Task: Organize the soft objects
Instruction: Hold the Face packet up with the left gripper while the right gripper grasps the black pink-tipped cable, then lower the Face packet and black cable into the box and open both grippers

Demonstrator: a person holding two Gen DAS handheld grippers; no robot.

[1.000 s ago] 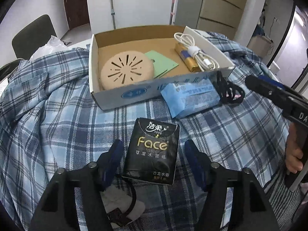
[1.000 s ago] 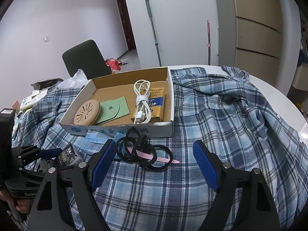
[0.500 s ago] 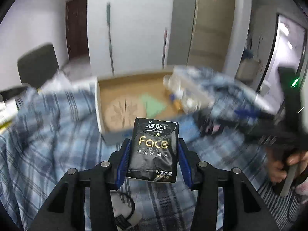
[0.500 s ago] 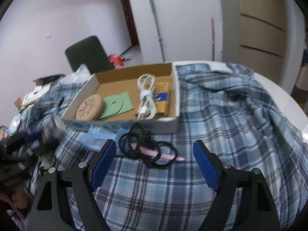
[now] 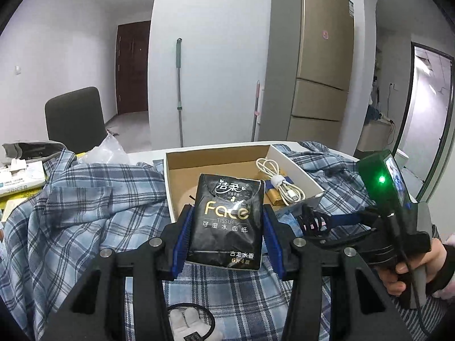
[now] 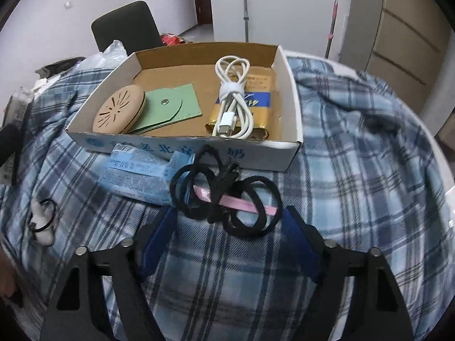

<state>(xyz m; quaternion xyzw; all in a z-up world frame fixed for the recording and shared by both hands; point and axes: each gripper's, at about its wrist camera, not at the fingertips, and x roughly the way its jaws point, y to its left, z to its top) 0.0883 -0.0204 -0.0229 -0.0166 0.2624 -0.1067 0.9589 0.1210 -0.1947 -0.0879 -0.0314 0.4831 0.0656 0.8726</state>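
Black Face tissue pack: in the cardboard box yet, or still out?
Out. The black tissue pack is clamped upright in the left gripper, raised above the plaid cloth, in front of the cardboard box.

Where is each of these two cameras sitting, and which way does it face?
Left wrist: rides on the left gripper, looking over the held tissue pack toward the cardboard box; a hand shows.
Right wrist: rides on the right gripper, its jaws closing, tilted down at black hair ties; no hand clearly visible.
Shared: box, white cable, plaid cloth.
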